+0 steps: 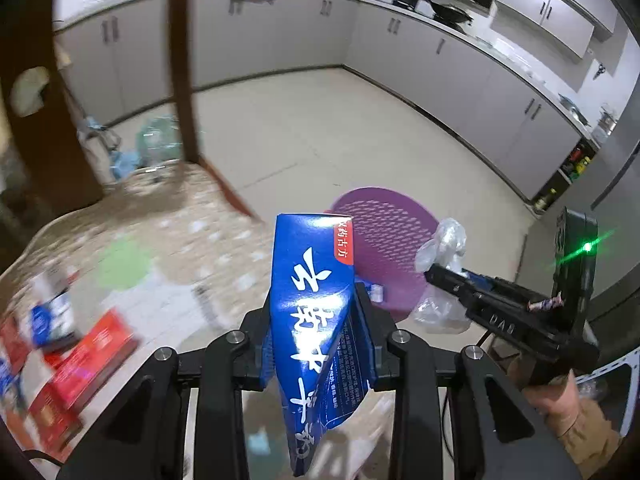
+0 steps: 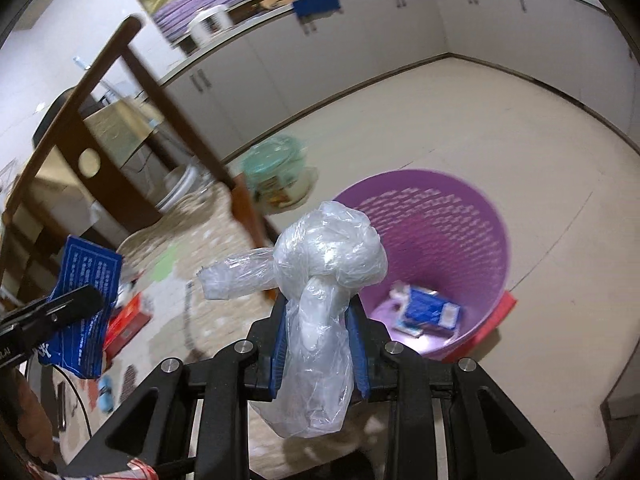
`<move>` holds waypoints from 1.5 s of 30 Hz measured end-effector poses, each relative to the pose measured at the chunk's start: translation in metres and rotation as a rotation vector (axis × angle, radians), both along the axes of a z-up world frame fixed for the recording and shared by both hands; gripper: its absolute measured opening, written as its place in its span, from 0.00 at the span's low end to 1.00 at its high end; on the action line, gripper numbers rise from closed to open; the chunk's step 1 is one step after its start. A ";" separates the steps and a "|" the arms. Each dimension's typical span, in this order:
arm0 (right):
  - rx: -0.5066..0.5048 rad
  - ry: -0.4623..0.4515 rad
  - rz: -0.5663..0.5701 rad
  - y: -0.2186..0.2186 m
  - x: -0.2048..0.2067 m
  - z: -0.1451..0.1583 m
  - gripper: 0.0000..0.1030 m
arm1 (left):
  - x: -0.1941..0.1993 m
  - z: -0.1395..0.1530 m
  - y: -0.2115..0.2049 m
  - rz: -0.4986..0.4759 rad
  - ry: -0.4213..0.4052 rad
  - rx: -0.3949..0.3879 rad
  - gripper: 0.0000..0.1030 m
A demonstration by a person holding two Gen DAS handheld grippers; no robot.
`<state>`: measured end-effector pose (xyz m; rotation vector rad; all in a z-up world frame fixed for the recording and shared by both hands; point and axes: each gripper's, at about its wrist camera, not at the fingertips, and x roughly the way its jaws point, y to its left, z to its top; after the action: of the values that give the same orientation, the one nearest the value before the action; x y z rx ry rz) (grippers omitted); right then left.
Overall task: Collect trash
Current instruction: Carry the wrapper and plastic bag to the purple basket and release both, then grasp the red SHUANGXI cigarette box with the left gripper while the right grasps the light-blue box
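Note:
My left gripper (image 1: 318, 300) is shut on a crushed blue carton (image 1: 316, 304) with white Chinese lettering, held above the table edge. It also shows at the left of the right wrist view (image 2: 86, 304). My right gripper (image 2: 320, 304) is shut on a knotted clear plastic bag (image 2: 324, 280); in the left wrist view that bag (image 1: 442, 248) sits in front of the purple bin. The purple perforated trash bin (image 2: 452, 232) stands on the floor just ahead and right, with a blue box (image 2: 430, 308) and scraps inside. It shows in the left wrist view (image 1: 384, 232) too.
The table with a patterned cloth (image 1: 168, 240) holds red boxes (image 1: 84, 364) and blue packets at the left. A dark wooden chair (image 2: 132, 128) stands by it. A clear jar with a teal lid (image 2: 276, 176) sits on the floor. White cabinets (image 1: 460, 80) line the walls.

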<state>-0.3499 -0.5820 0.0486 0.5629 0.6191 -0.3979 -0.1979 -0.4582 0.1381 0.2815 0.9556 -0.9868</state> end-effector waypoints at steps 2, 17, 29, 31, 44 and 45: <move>0.000 -0.001 -0.019 -0.014 -0.003 0.000 0.29 | 0.004 -0.007 -0.024 -0.019 0.028 0.003 0.31; 0.015 0.020 -0.082 -0.086 0.008 -0.020 0.42 | 0.014 -0.031 -0.123 -0.064 0.082 -0.024 0.66; 0.063 0.011 -0.112 -0.077 -0.010 -0.028 0.63 | 0.000 -0.036 -0.056 -0.033 0.055 0.018 0.66; 0.068 0.006 -0.110 -0.069 -0.014 -0.028 0.64 | -0.002 -0.036 -0.038 -0.020 0.055 0.017 0.66; 0.032 0.013 0.053 0.032 0.024 -0.009 0.71 | 0.037 -0.027 0.154 0.216 -0.054 0.067 0.69; 0.028 0.015 0.068 0.040 0.028 -0.008 0.72 | 0.043 -0.027 0.174 0.244 -0.072 0.084 0.70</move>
<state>-0.3219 -0.5421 0.0401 0.5649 0.6577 -0.3303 -0.1547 -0.2847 0.1116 0.2621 0.9426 -0.7101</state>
